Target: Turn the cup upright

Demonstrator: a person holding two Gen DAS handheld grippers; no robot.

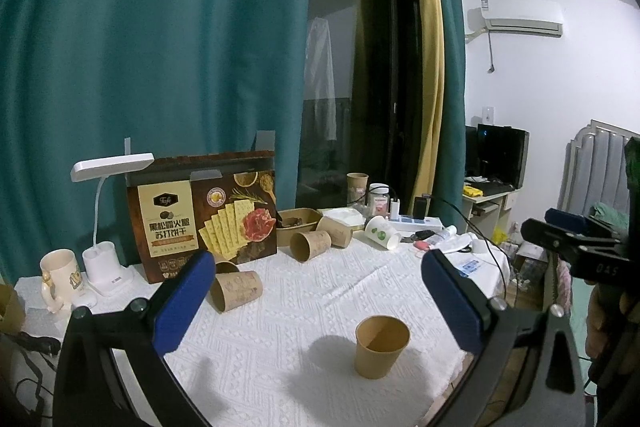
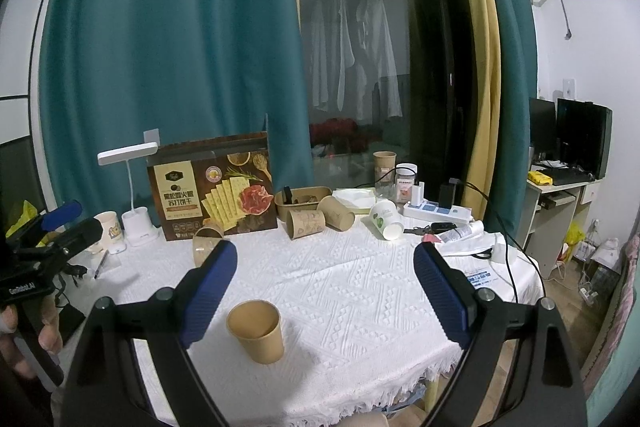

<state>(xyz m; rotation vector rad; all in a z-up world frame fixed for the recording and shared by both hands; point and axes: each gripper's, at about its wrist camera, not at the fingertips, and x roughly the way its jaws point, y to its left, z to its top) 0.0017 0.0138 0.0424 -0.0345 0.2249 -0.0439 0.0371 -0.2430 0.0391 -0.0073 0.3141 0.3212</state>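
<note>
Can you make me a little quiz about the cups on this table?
1. True or false: the plain brown cup nearest the grippers stands upright with its mouth up.
2. What is the white cup doing? A) standing B) lying on its side C) stacked in another cup
3. Fill in: the left gripper and the right gripper are both ____ and hold nothing.

Key: 1 true. 2 B. 3 open.
</note>
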